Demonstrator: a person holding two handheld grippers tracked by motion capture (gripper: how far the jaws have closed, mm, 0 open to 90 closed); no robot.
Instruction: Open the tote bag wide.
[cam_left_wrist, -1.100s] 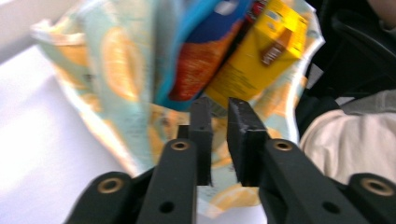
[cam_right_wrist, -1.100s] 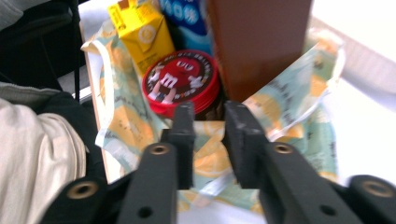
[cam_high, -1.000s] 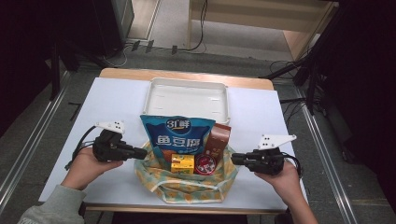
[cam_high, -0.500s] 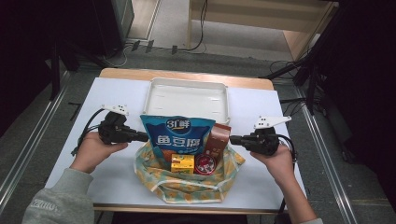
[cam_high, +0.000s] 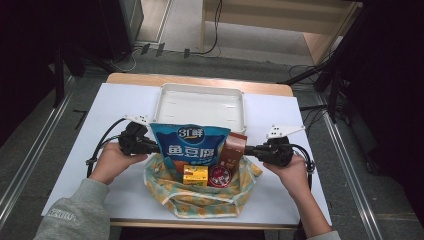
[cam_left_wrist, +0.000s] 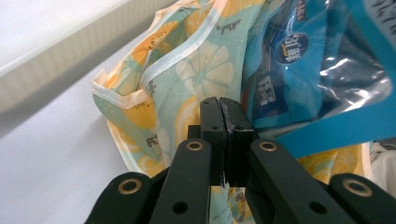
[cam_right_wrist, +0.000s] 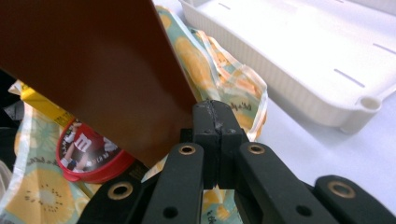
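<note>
A lemon-print fabric bag (cam_high: 200, 200) lies open on the white table. It holds a blue snack pouch (cam_high: 192, 145), a brown packet (cam_high: 232, 155), a small yellow box (cam_high: 195, 175) and a red round tin (cam_high: 218, 176). My left gripper (cam_high: 159, 146) is at the bag's left rim, its jaws (cam_left_wrist: 224, 105) shut with a strip of the fabric (cam_left_wrist: 196, 70) pinched between them. My right gripper (cam_high: 246, 149) is at the right rim beside the brown packet (cam_right_wrist: 93, 70), shut (cam_right_wrist: 212, 109) on the bag's cloth (cam_right_wrist: 233, 93) as well.
A white empty tray (cam_high: 200, 107) sits just behind the bag, close to both grippers. The table (cam_high: 100, 110) has bare white surface to the left and right. Cables trail from each gripper toward the table's sides.
Both hands have moved away from the person, toward the tray, along the bag's sides. The bag's contents stand as before.
</note>
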